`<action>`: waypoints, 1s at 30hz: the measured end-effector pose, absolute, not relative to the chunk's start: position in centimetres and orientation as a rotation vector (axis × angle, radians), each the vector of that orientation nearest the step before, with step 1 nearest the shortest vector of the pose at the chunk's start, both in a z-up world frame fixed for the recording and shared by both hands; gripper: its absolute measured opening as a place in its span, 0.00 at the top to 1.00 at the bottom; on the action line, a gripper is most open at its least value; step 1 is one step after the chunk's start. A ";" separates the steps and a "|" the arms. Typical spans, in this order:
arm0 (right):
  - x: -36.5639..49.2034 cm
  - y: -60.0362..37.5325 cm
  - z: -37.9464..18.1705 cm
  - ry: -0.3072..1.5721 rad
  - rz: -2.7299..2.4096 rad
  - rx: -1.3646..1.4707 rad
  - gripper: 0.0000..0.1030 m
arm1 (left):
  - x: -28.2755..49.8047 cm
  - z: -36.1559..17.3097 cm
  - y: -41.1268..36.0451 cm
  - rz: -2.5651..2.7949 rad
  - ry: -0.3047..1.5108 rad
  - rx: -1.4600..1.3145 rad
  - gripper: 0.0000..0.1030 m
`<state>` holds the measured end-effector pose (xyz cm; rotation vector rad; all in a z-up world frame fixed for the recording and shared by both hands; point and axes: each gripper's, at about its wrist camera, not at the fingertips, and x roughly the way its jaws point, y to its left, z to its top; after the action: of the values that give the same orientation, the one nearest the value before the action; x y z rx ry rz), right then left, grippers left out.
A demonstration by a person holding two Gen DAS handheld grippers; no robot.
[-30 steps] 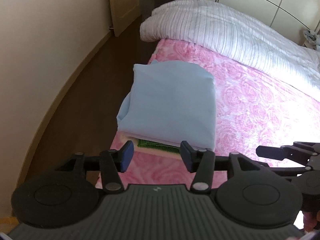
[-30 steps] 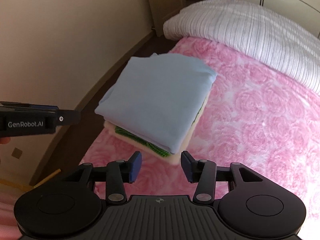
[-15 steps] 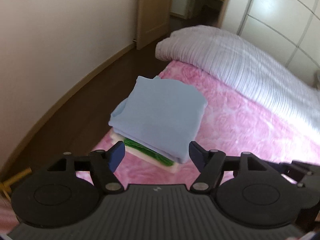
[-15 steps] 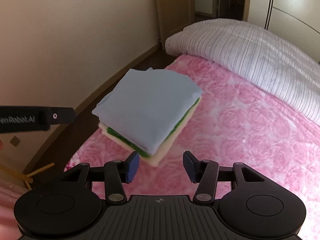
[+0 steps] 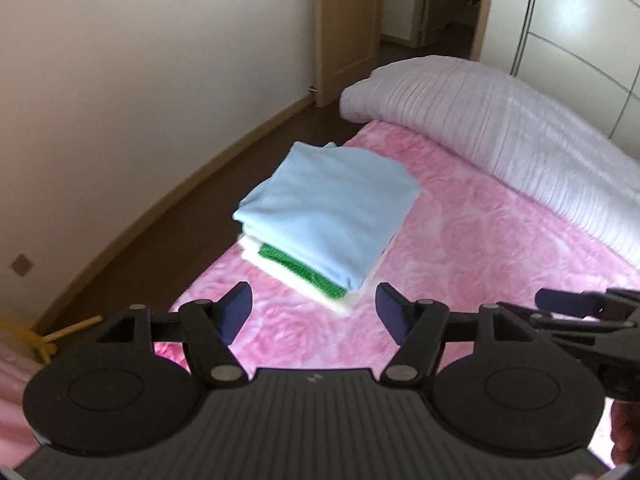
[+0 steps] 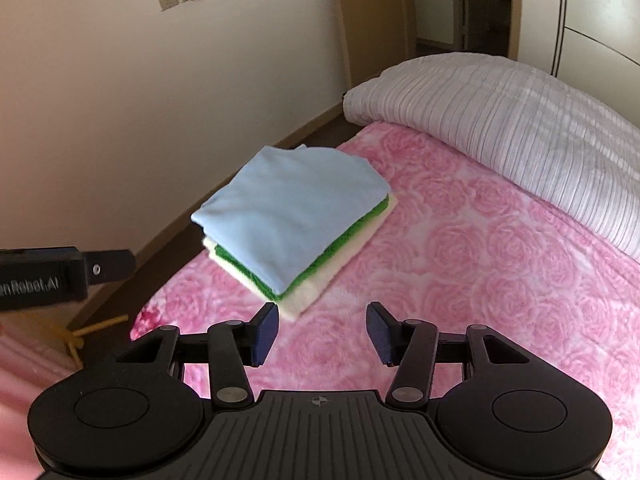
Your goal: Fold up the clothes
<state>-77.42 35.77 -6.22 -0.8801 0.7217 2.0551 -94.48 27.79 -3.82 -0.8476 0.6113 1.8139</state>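
**A:** What does the clothing look like, and where is it?

**B:** A neat stack of three folded pieces [image 5: 320, 216] sits on a pink rose-patterned bedspread [image 5: 480, 248], near the bed's edge on the side of the dark wooden floor [image 5: 168, 220]. On top is a smooth pale blue garment [image 6: 288, 208], folded to a rough square. Under it a bright green fuzzy layer [image 6: 256, 276] peeks out along the near edges. At the bottom is a cream piece [image 6: 312, 292], slightly larger, so its corner shows.

**A:** And the grippers?

**B:** The left gripper [image 5: 312, 312] hangs above the bedspread, short of the stack's near corner. Its blue-padded jaws stand wide and are easing inward, with nothing between them. The right gripper [image 6: 322, 332] also hovers apart from the stack, jaws fairly wide and empty.

**A:** Anything else?

**B:** A rolled white striped quilt [image 6: 520, 120] lies beyond the stack across the bed. A cream wall [image 5: 160, 80] runs alongside.
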 end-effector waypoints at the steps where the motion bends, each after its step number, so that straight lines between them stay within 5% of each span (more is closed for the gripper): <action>1: -77.1 35.5 -6.2 0.717 2.064 -0.889 0.49 | -94.0 -3.9 27.3 1.829 0.613 -0.859 0.37; 30: -72.2 36.5 -7.8 0.644 2.116 -1.092 0.49 | -86.9 -6.3 25.8 1.899 0.575 -1.021 0.37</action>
<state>-72.22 36.51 -7.77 -1.0924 0.6444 2.1164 -86.93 25.75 -6.31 -1.0212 0.5752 1.8994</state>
